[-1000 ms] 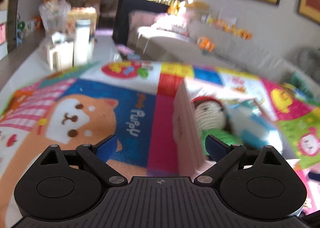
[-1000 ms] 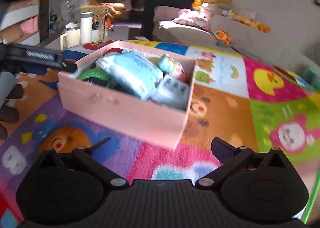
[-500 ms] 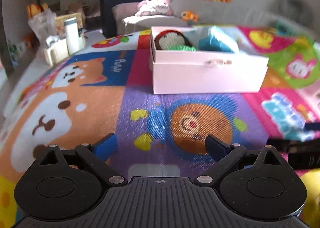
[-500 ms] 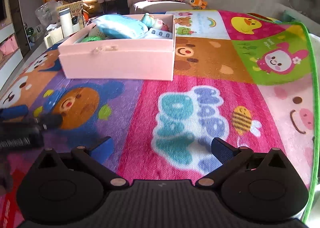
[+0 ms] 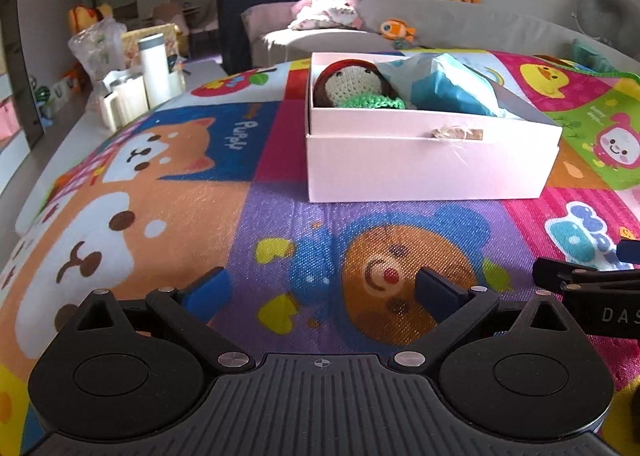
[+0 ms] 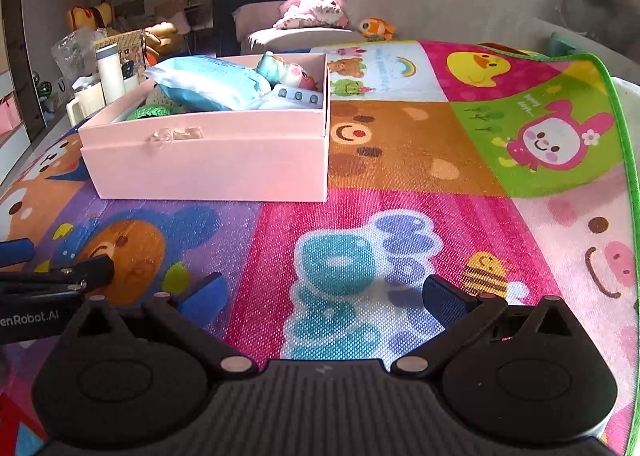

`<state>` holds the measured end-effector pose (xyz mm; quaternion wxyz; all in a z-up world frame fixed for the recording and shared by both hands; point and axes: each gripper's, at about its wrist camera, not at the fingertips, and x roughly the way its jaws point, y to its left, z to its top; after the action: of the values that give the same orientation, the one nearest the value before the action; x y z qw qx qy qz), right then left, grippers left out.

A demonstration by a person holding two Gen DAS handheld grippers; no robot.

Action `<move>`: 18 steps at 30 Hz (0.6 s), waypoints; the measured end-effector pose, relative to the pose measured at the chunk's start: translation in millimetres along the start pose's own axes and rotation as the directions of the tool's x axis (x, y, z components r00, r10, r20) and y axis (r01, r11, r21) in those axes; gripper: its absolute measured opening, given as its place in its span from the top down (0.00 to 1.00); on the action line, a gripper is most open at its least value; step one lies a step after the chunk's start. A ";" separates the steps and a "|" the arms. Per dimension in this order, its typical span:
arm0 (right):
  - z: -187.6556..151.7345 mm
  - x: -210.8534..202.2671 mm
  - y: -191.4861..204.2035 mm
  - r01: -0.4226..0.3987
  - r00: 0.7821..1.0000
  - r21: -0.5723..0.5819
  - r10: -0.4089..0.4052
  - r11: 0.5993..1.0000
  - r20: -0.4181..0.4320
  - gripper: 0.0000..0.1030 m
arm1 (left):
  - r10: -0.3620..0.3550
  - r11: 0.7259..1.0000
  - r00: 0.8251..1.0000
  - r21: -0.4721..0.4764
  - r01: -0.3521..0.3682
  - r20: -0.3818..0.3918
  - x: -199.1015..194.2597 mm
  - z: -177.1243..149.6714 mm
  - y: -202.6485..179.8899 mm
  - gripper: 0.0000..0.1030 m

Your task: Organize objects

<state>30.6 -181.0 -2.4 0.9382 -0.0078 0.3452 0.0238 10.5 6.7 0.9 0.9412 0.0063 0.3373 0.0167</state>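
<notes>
here pink box [image 5: 424, 159] long axis runs left-right across mat [image 5: 280, 215]; both hand-held grippers wide, empty.

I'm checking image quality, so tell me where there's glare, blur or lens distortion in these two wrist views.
Left wrist view: sharp, sunlight washes out the pink box front; fisheye curves the play mat. Right wrist view: sharp, bright sheen on the mat near the right gripper; its green edge bows.
</notes>
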 end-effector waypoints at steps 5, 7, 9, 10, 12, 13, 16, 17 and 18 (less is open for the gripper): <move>0.0 0.0 0.4 -0.001 1.000 0.005 0.001 1.000 0.004 0.00 | -0.002 1.000 1.000 -0.002 0.002 -0.001 0.3 0.4 0.3 0.01; -0.7 -0.3 1.4 0.001 1.000 0.003 -0.001 1.000 0.005 0.00 | -0.003 1.000 1.000 -0.003 0.003 -0.001 0.7 0.9 0.3 0.01; -0.4 -0.3 1.1 0.000 1.000 0.005 -0.001 1.000 0.004 0.00 | 0.000 1.000 1.000 0.000 0.000 0.000 0.2 0.8 0.2 0.01; -0.8 -0.3 1.1 0.000 1.000 0.005 0.000 1.000 0.004 0.00 | -0.001 1.000 1.000 -0.002 0.001 -0.001 0.5 1.0 0.6 0.01; -0.8 -0.5 1.0 0.001 1.000 0.004 -0.001 1.000 0.004 0.00 | 0.000 1.000 1.000 0.000 0.000 0.000 0.1 0.9 -0.2 0.01; -0.8 -0.5 0.9 0.000 1.000 0.004 -0.001 1.000 0.004 0.00 | 0.001 1.000 1.000 0.001 -0.001 0.000 0.1 0.8 0.1 0.01; -0.8 -0.6 0.9 0.001 1.000 0.004 -0.001 1.000 0.004 0.00 | 0.001 1.000 1.000 0.001 -0.001 0.000 0.0 0.8 -0.3 0.01; -0.8 -0.5 0.9 0.000 1.000 0.005 0.000 1.000 0.004 0.00 | 0.001 1.000 1.000 0.001 -0.001 0.000 0.0 0.7 0.1 0.01; -0.8 -0.5 0.9 0.000 1.000 0.005 0.000 1.000 0.004 0.00 | 0.000 1.000 1.000 0.000 0.000 0.000 -0.1 0.6 -0.1 0.01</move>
<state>29.6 -180.1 -2.7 0.9390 -0.0057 0.3432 0.0229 10.8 6.6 1.4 0.9412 0.0062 0.3374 0.0168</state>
